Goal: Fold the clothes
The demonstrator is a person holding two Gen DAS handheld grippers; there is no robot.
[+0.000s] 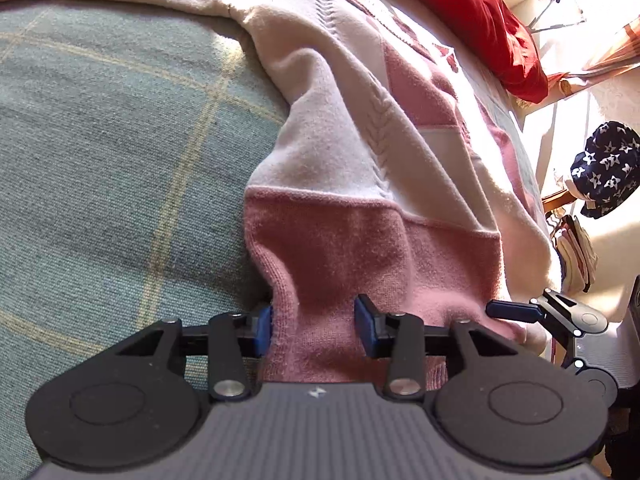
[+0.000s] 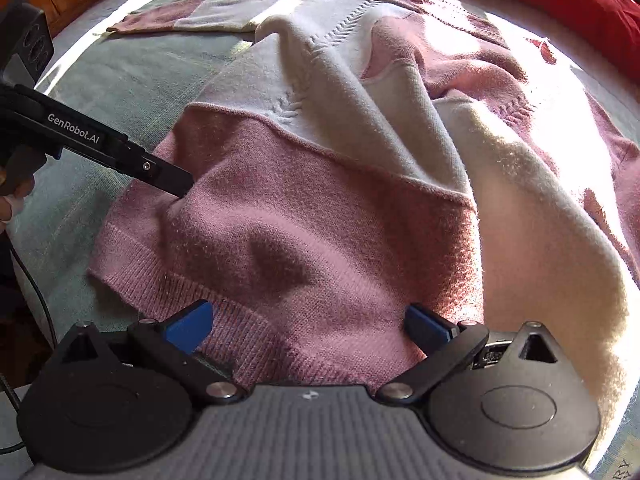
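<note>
Left gripper [image 1: 314,328], tilted steeply down, has jaws partly open astride the pink-and-cream sweater's [image 1: 360,184] hem fold; right gripper [image 2: 308,328] gapes wide over the hem, holding nothing.

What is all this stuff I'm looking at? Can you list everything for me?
sweater: one, pink and cream blocks, partly folded on the bed cover, hem towards the cameras
bed cover: one, grey-green with pale yellow checks, under the sweater
red fabric: one, bright red, beyond the sweater
star-print cloth: one, dark blue with white stars, far right of the left view
left hand-held gripper: one, black with blue pads, jaws apart around the hem, not pinching it
right hand-held gripper: one, black with blue pads, jaws wide open over the hem
</note>
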